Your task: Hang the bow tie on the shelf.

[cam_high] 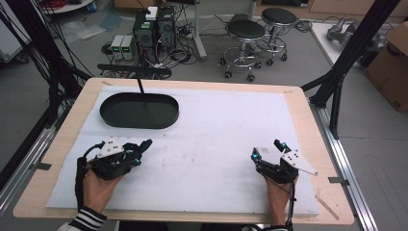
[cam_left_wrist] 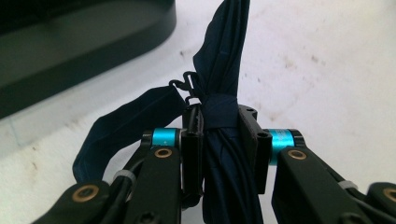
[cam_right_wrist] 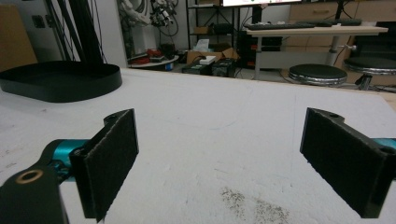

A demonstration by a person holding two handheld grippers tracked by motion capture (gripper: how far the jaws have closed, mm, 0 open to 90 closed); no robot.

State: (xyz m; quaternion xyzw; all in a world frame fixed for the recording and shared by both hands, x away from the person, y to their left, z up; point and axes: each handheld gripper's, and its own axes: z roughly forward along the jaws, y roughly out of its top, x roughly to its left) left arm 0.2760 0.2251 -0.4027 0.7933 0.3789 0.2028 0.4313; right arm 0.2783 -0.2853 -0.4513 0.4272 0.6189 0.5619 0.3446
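Left hand-held gripper [cam_left_wrist: 219, 140]: jaws pinch a folded navy umbrella [cam_left_wrist: 224, 84] at its strap-wrapped middle; canopy tip projects beyond the jaws, low over the white-covered surface [cam_high: 216, 139]. Right hand-held gripper [cam_right_wrist: 219, 163]: jaws spread wide, nothing between them. Black oval tray [cam_high: 139, 110]: far left, well apart from the right.

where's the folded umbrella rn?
The dark blue folded umbrella is clamped in the left gripper, near-left on the white mat, just in front of the black oval tray.
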